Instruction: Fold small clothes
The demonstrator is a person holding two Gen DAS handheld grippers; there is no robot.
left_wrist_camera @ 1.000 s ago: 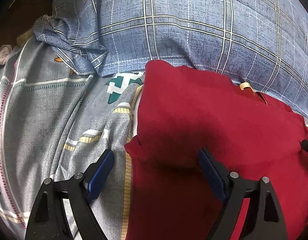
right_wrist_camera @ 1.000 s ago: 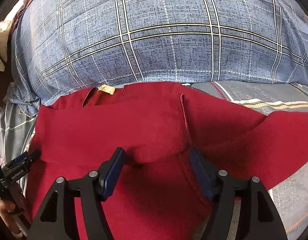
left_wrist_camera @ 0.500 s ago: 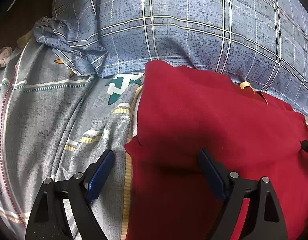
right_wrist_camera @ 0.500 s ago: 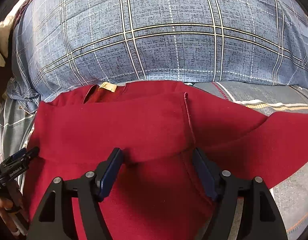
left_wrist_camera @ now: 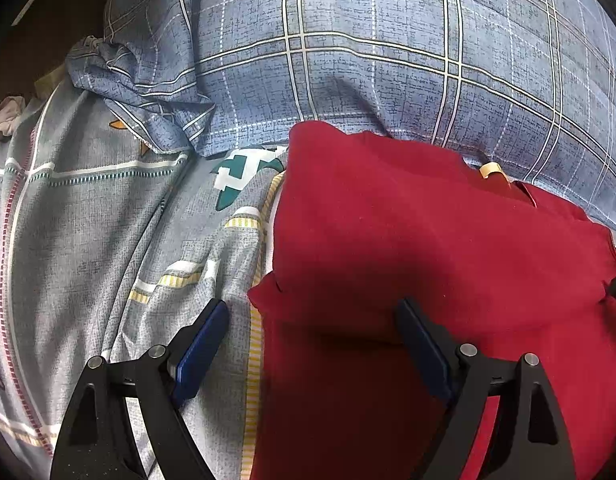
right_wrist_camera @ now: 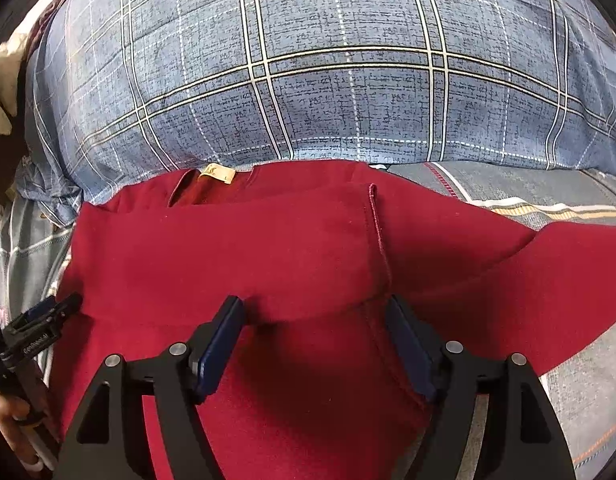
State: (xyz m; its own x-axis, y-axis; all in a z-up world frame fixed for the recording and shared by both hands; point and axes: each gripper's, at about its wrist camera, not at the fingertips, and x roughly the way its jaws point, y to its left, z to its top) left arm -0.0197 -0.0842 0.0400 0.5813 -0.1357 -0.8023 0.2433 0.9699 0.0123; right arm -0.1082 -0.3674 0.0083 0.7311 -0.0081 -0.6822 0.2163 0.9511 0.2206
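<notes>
A blue plaid pillow [left_wrist_camera: 388,60] fills the top of both views. Just below it, on a grey patterned bedsheet [left_wrist_camera: 88,220], lies a dark red garment [left_wrist_camera: 428,240], folded over, tan neck label [right_wrist_camera: 216,172] nearest the pillow. Only the right view shows its stitched hem. The left gripper [left_wrist_camera: 312,328] and right gripper [right_wrist_camera: 316,328] both gape wide, holding nothing.

So it's a bed with a grey patterned sheet [left_wrist_camera: 88,220] across the left of the frame. A blue plaid pillow [left_wrist_camera: 388,40] fills the top, and the red garment [left_wrist_camera: 428,220] lies at lower right, touching it.
</notes>
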